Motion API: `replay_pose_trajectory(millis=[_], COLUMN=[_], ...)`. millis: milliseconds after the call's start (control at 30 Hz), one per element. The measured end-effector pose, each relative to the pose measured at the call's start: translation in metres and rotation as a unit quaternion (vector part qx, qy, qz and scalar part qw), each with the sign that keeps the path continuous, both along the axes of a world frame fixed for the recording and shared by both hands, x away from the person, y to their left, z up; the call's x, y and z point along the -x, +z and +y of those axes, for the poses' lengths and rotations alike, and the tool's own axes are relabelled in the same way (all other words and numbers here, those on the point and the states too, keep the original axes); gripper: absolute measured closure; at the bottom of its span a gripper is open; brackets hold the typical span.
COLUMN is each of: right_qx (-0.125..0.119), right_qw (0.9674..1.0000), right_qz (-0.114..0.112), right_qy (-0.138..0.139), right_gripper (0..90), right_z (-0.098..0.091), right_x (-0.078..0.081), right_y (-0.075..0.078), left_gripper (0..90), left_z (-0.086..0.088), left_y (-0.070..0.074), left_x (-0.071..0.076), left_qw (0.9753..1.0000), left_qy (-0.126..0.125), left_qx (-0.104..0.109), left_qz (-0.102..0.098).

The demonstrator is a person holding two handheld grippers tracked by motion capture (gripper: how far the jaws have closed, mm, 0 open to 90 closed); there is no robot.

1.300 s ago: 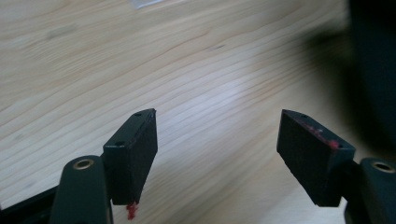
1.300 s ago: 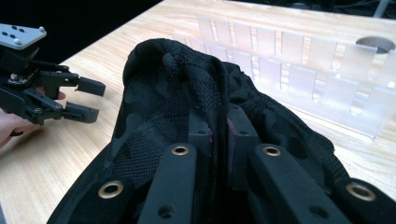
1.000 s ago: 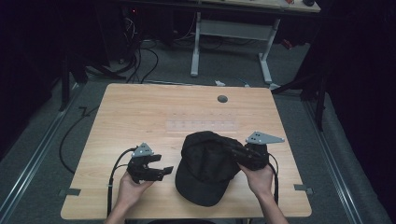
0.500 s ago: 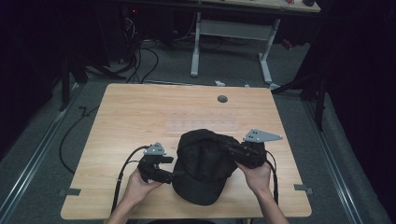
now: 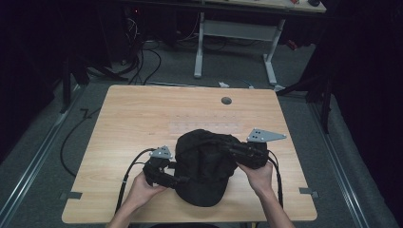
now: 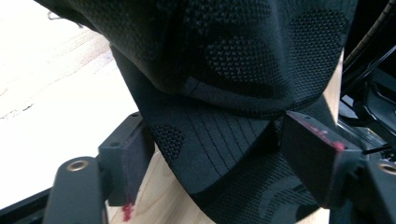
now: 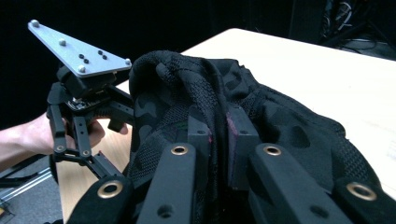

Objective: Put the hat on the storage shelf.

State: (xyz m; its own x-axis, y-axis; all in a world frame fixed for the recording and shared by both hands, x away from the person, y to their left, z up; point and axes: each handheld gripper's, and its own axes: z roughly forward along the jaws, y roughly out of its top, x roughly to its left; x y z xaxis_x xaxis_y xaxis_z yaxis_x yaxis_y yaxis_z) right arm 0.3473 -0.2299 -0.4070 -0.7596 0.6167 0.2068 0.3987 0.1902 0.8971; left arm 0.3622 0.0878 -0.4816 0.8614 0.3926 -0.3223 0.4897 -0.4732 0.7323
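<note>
Right gripper (image 7: 218, 128), low center, is clamped on the black cap's (image 5: 205, 161) crown fabric. Left gripper (image 6: 217, 154) jaws stand apart, just closing slightly, straddling the brim (image 6: 210, 149).

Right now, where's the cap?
High view: the black cap lies at the table's near edge, between the left gripper and the right gripper, which pinches its fabric.
</note>
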Motion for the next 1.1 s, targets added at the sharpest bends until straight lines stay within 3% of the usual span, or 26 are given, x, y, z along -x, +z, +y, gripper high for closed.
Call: replay_pose_trajectory(millis=[200,433,767,1100], right_qx=[-0.008,0.002,0.008,0.008], right_qw=[0.9999,0.9996,0.9988,0.9983], right_qz=[-0.004,-0.026,-0.049,-0.057], right_qy=[0.013,0.007,0.003,0.002], right_gripper=[82.4,82.0,81.3,78.8], right_z=[0.003,0.008,0.010,0.010], right_x=[-0.005,-0.007,-0.006,-0.006], right_y=[0.004,0.009,0.015,0.019], left_gripper=[32.8,48.4,66.8,78.5], left_z=[0.003,0.011,0.025,0.037], left_y=[0.005,0.008,0.017,0.034], left_x=[0.000,0.000,0.001,0.006], left_qw=[1.0000,0.9999,0.9985,0.9957], left_qy=[0.002,0.007,0.008,-0.019], left_qx=[-0.002,0.008,0.052,0.088], left_qz=[-0.003,-0.002,0.017,0.024])
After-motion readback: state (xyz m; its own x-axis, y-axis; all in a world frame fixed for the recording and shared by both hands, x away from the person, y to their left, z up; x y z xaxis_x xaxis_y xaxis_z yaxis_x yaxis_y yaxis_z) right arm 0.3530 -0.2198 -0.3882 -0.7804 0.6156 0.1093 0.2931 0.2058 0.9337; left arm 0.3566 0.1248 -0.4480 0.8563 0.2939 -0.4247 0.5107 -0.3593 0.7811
